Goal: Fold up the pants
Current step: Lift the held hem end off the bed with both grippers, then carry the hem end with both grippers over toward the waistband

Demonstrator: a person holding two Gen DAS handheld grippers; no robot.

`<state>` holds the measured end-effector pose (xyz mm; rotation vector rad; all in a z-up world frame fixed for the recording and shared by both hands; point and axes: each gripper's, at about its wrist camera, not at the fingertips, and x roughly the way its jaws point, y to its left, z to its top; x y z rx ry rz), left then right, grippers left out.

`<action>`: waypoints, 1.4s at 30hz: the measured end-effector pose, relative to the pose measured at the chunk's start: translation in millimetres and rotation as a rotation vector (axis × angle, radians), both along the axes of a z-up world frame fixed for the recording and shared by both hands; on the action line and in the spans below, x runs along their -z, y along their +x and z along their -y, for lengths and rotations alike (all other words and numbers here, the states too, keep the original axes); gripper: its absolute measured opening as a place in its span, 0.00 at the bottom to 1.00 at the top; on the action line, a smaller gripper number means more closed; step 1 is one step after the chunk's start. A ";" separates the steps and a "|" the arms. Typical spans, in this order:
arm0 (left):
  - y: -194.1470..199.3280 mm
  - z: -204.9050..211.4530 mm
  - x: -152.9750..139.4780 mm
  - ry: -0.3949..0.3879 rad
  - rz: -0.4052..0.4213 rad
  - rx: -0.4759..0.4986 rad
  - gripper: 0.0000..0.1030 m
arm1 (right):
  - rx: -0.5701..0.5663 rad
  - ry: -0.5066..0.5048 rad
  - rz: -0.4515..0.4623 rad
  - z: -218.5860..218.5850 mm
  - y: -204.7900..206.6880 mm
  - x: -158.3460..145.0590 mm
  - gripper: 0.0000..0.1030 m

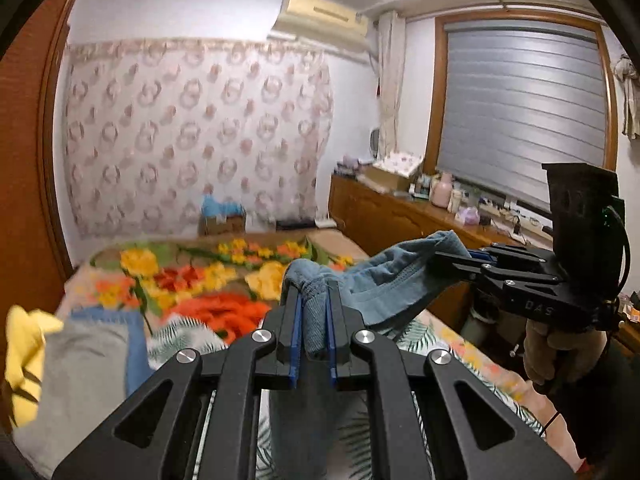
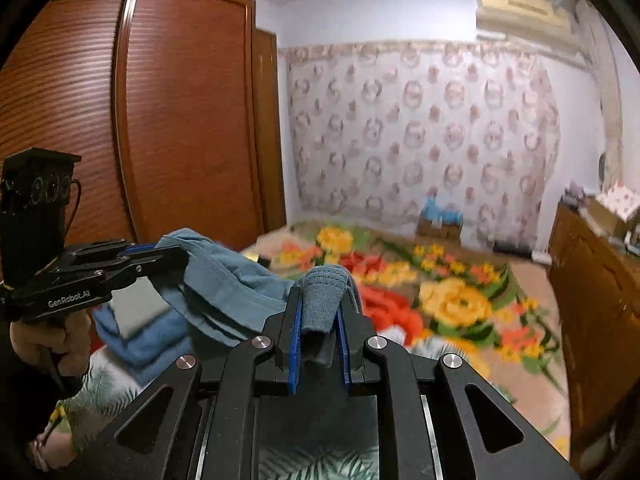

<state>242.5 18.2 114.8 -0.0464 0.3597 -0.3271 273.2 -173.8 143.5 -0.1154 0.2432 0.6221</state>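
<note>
While both claws pinch the pants, the cloth hangs lifted over the bed.

Largest first: the bed (image 1: 460, 344), with its floral cover, lies under everything, and folded clothes (image 1: 80, 364) sit at its near left side. The pants (image 1: 384, 280), blue, are held in the air above it, stretched between the two tools, so their held edge runs left to right; the rest drops below the frame and I cannot tell which end is the waist. The left claw (image 1: 314, 320) is pressed shut on a bunched bit of ribbed fabric, and the right claw (image 2: 320, 324) likewise. To do this well, I judge the hands should keep level, draw the edge taut, then lower it flat before folding.
</note>
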 end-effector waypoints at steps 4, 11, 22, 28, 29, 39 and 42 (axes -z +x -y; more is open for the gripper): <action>-18.7 -2.1 5.8 0.020 0.013 -0.003 0.11 | 0.001 0.001 0.029 -5.2 -15.1 -14.6 0.15; -58.5 -5.9 62.9 0.025 -0.083 0.012 0.11 | 0.007 -0.031 -0.042 -8.8 -57.1 34.7 0.15; -120.2 8.3 109.0 0.024 -0.195 0.050 0.11 | 0.024 -0.079 -0.190 -14.3 -103.5 62.2 0.15; -141.4 12.1 113.2 0.035 -0.204 0.061 0.11 | 0.032 -0.069 -0.206 -12.7 -122.5 50.8 0.15; -144.8 12.5 115.7 0.033 -0.208 0.062 0.11 | 0.033 -0.070 -0.208 -11.3 -124.1 54.4 0.15; -171.6 19.7 139.6 0.007 -0.260 0.082 0.11 | 0.033 -0.052 -0.280 -2.4 -140.9 92.5 0.15; -175.4 20.0 144.6 0.000 -0.272 0.083 0.11 | 0.037 -0.049 -0.290 -0.8 -141.4 95.0 0.15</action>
